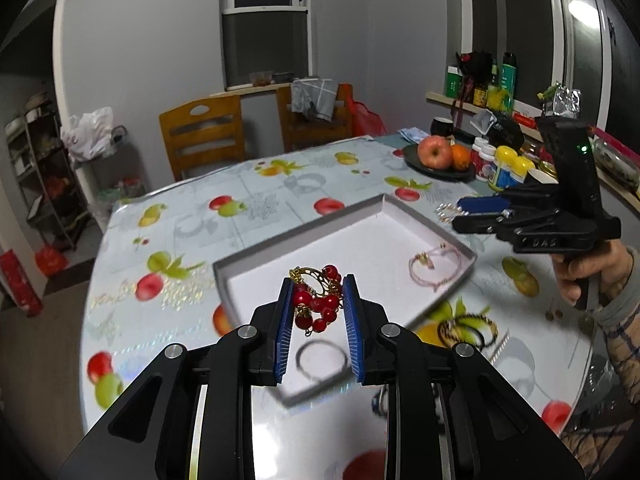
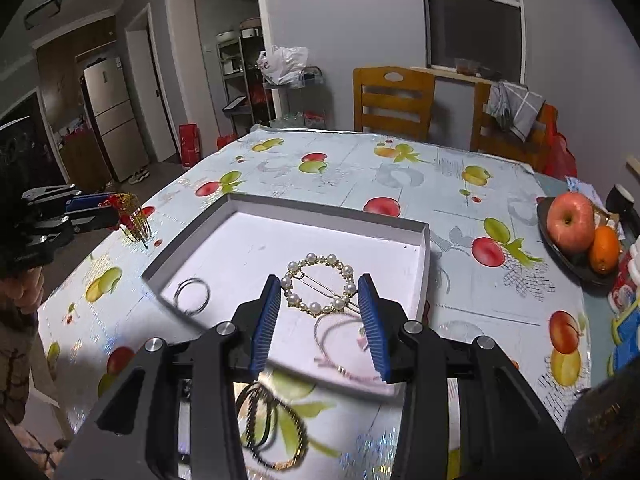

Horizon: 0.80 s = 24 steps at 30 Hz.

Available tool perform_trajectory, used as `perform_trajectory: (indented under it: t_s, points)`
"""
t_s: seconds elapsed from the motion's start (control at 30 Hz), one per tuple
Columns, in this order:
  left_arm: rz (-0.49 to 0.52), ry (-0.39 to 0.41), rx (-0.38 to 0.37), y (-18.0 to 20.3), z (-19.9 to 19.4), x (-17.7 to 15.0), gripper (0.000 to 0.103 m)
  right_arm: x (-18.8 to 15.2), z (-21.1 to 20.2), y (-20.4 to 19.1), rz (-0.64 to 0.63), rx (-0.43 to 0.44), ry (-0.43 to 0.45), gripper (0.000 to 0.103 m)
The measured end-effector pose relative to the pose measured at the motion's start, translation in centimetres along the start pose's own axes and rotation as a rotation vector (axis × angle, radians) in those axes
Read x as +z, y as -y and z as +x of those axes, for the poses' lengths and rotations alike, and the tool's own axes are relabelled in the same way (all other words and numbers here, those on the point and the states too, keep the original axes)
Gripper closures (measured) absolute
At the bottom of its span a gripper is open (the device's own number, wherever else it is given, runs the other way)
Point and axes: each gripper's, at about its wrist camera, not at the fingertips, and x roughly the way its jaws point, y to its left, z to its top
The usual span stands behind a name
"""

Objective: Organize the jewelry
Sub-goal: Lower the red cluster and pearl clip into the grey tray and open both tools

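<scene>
My left gripper (image 1: 316, 284) is shut on a red bead and gold ornament (image 1: 316, 300), held over the near corner of the white tray (image 1: 304, 232). It also shows at the left of the right wrist view (image 2: 120, 216). My right gripper (image 2: 319, 286) holds a round pearl hair clip (image 2: 318, 286) between its blue pads above the tray (image 2: 328, 210); in the left wrist view this gripper (image 1: 460, 210) carries something pale at its tip. A pink cord bracelet (image 1: 434, 268) and a thin wire ring (image 2: 192, 294) lie in the tray.
Dark and gold hoops (image 2: 276, 432) lie on the fruit-print tablecloth by the tray's near edge. A dark plate with an apple (image 2: 570, 220) and an orange stands at the right, with bottles behind it (image 1: 504, 164). Two wooden chairs (image 2: 392, 100) stand at the table's far side.
</scene>
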Motion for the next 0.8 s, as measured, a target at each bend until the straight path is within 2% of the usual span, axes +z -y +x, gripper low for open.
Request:
perform_trajectory:
  t_s: [0.3, 0.5, 0.8]
  points:
    - [-0.094, -0.019, -0.014, -2.7, 6.9, 0.9, 0.077, 0.8, 6.2, 2.2, 0.050, -0.008, -0.056, 0.063]
    - [-0.120, -0.079, 0.013, -3.6, 11.4, -0.2, 0.077, 0.6, 8.8, 3.8, 0.072, -0.032, -0.075, 0.063]
    - [-0.120, -0.111, 0.032, -4.3, 13.6, -1.6, 0.077, -0.6, 10.3, 4.5, 0.072, -0.047, -0.089, 0.063]
